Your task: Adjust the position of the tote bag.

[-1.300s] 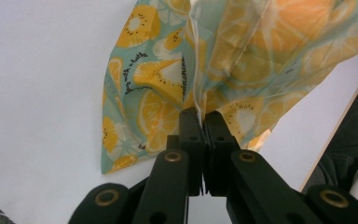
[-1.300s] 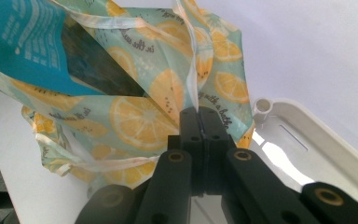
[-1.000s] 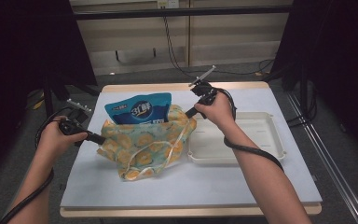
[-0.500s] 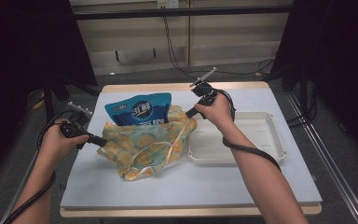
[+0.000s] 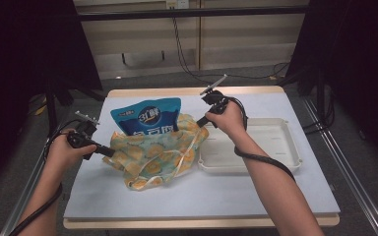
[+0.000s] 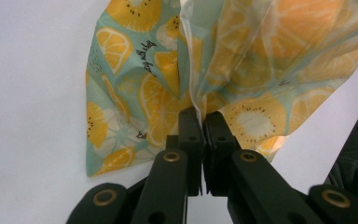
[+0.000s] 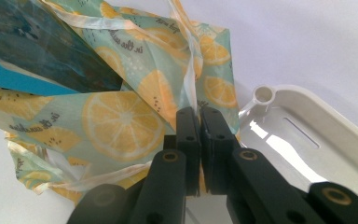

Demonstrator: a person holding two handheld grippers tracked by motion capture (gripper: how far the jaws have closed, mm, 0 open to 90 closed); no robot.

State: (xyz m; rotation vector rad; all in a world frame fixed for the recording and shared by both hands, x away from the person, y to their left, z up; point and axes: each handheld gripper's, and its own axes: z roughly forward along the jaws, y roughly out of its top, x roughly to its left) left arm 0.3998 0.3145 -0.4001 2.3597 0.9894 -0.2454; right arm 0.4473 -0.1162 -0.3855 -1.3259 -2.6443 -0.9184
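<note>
Both grippers pinch the rim of the fruit-print plastic bag (image 5: 152,157), which lies on the white table (image 5: 202,196) with its mouth facing the far side. The left gripper (image 6: 201,122) has its jaws pressed together on a thin fold of film at the bag's near-left edge; the right gripper (image 7: 199,120) is clamped the same way on the rim at the bag's right side, just beside the tray. The blue pouch (image 5: 147,117) stands partly inside the mouth, its top half out and leaning toward the far edge.

Risks, judged from here:
1. Film is thin and slick, and each grip catches only a narrow pleat (a small pull apart could slide it free), letting the mouth collapse on the pouch.
2. Uneven pull by the 2 hands may tip the pouch out sideways rather than seat it.
3. A handle strip (image 7: 186,51) hangs loose near the right jaws and could snag.

Surroundings: the white tray (image 5: 275,147) touches or nearly touches the bag's right side, limiting room to widen that way. Cables trail from both hands.
</note>
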